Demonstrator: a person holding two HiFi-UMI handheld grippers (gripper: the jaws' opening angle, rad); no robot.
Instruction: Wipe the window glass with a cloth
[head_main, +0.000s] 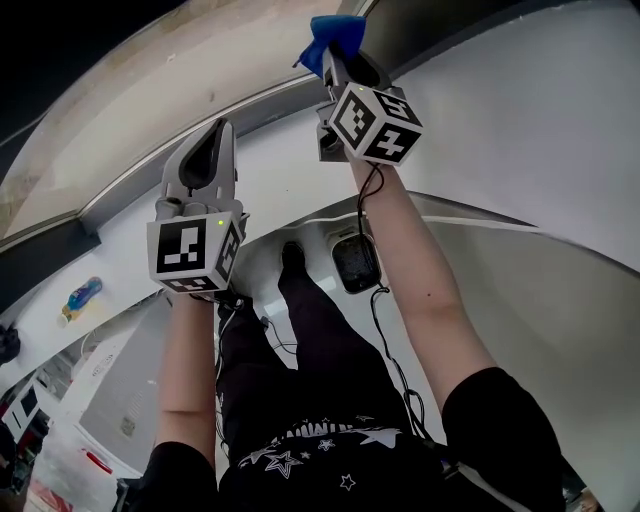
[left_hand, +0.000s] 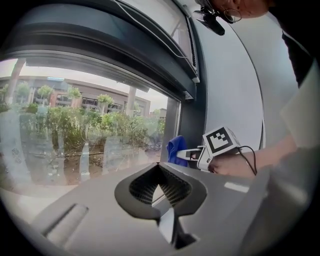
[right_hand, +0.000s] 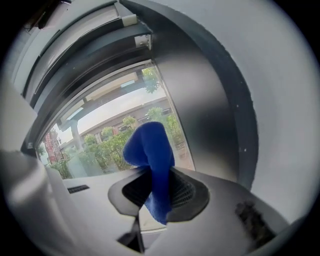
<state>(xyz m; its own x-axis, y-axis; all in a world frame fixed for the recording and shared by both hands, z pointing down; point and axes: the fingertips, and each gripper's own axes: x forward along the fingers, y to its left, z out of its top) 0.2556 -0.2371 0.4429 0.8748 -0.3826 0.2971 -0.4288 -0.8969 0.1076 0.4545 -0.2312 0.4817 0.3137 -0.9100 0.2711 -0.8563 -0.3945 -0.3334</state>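
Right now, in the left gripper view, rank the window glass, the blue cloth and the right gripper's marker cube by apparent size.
1. window glass, by far the largest.
2. marker cube.
3. blue cloth, a little smaller than the cube.

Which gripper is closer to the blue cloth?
Right. The right gripper has the blue cloth pinched between its jaws; the left gripper, shut and empty, sits apart to the cloth's left.

Pale floor bears a dark square object; a shoe stands beside.
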